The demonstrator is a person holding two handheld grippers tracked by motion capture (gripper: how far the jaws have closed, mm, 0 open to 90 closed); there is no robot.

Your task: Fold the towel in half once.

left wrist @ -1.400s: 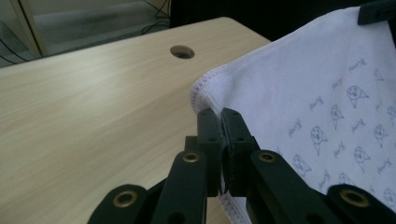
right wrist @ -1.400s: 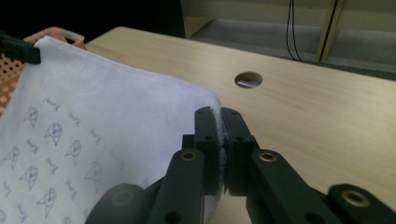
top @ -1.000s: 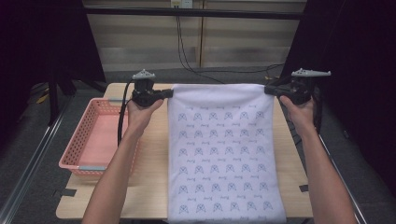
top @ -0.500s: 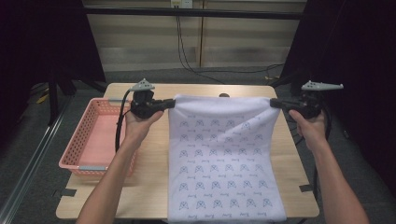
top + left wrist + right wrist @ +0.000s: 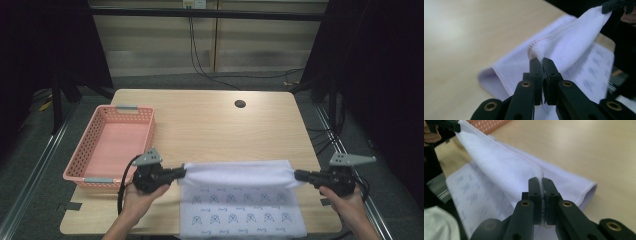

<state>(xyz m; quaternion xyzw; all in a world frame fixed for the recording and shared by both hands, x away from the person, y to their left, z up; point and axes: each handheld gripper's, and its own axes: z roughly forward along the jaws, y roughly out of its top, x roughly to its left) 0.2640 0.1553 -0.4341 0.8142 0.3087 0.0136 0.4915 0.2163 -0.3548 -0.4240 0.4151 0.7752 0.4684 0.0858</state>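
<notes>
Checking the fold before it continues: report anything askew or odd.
Nothing stands out. The left gripper and right gripper each pinch a corner of the white cloth, the folded edge runs level, and the pink basket sits undisturbed.

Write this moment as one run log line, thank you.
step: folding cloth | left gripper: shut on corner | right gripper: shut on corner | basket: empty

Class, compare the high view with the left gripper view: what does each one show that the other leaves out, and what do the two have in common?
High view alone: the pink basket at the table's left, the round hole in the tabletop, and the person's forearms.

Left gripper view alone: the stitched hem of the white cloth pinched between closed jaws.

Both: the wooden table, the cloth, the left gripper and the right gripper, each gripping a corner.
</notes>
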